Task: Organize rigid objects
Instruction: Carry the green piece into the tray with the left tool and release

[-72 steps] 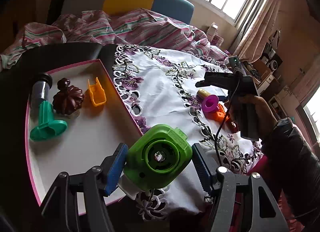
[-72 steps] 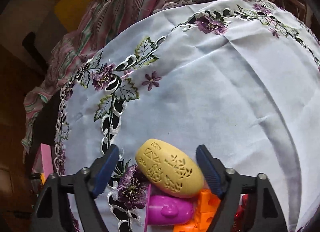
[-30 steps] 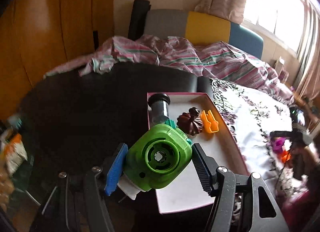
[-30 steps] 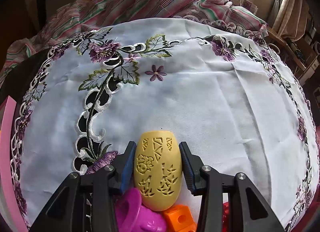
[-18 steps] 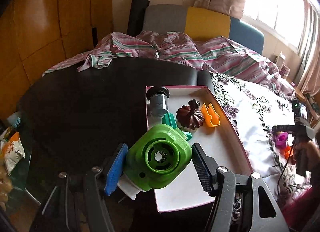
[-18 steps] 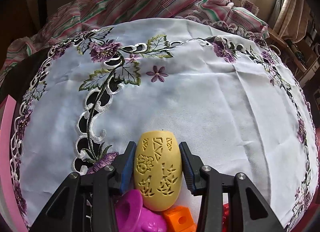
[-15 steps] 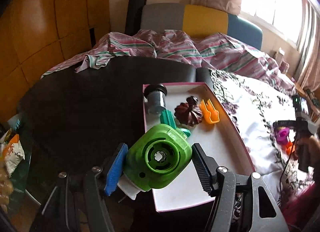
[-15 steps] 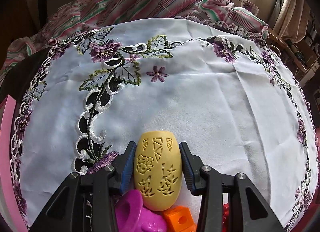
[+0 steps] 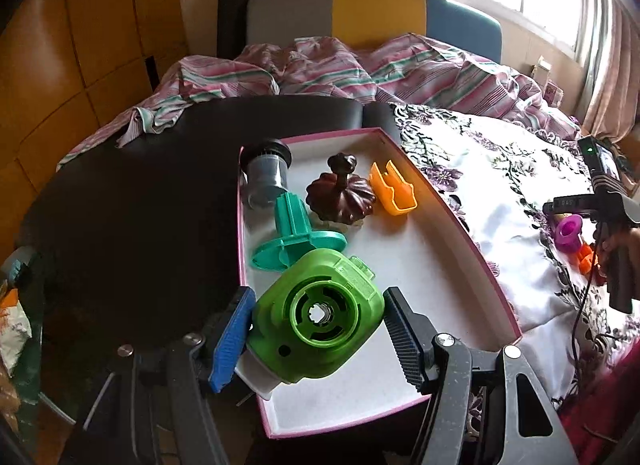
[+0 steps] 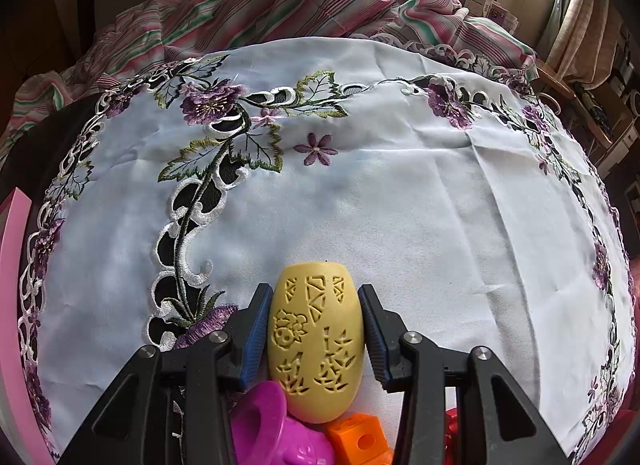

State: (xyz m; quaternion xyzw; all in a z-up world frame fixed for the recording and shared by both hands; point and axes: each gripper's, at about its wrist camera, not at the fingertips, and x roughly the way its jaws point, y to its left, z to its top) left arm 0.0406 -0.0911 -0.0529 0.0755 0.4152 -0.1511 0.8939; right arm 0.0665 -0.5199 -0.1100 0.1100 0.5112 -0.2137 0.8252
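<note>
My left gripper is shut on a green plastic housing and holds it above the near left part of a pink-rimmed white tray. In the tray lie a grey cylinder, a teal funnel-shaped part, a dark brown fluted lid and an orange clip. My right gripper is shut on a yellow carved egg-shaped piece on the embroidered cloth. A magenta cup and an orange cube lie just beneath it.
The tray sits on a dark round table, beside the white floral tablecloth. A striped blanket is bunched at the far edge. A red object shows partly by the right finger. The tray's pink edge shows at far left.
The left gripper carried the green housing from over the cloth edge to above the tray and drew closer. The right gripper closed on the yellow piece about a second ago and has stayed still since.
</note>
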